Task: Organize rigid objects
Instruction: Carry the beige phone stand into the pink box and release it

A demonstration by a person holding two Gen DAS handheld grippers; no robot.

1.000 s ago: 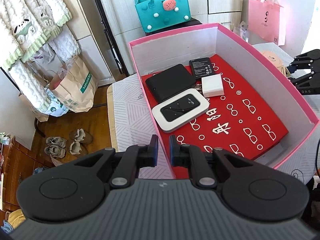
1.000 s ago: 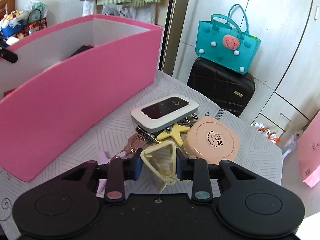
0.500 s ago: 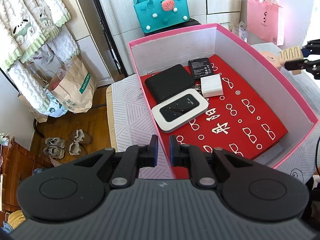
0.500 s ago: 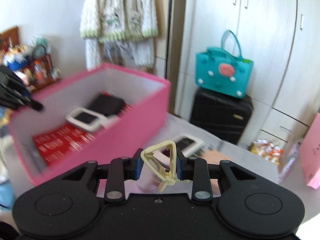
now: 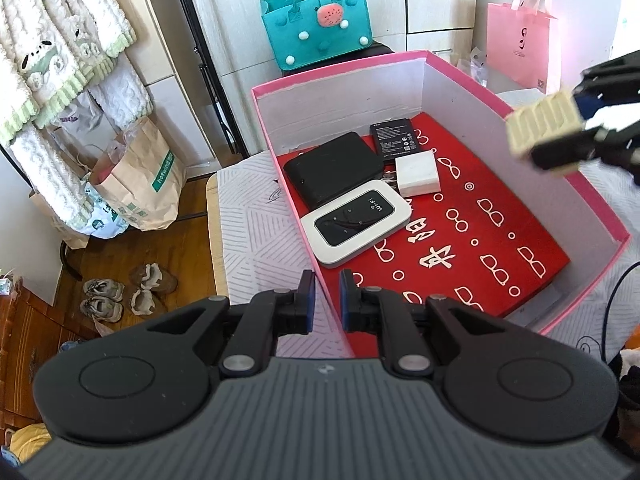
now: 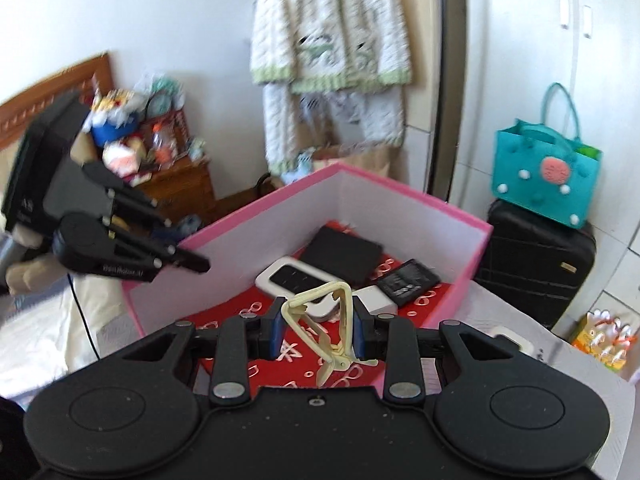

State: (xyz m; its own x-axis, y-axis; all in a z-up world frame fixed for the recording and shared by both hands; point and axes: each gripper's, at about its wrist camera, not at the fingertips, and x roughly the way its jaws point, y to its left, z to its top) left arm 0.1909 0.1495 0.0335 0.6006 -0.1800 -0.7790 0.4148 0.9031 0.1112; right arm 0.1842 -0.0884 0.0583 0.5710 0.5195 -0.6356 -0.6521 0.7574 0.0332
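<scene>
Cream plastic clip [image 6: 325, 322] pinched in the right hand-held gripper [image 6: 318, 330] above the pink box [image 6: 474, 254]; left hand-held gripper [image 5: 327, 298] pinching its wall.

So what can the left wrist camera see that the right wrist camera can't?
Only the left wrist view shows the shoes on the wooden floor, the brown paper bag and the pink gift bag. Only the right wrist view shows the black suitcase in full, the wooden cabinet with clutter, and another white device outside the box. Both show the pink box holding the white router, the black case, the battery and the white cube, plus the teal bag and the cream clip in the right gripper.
</scene>
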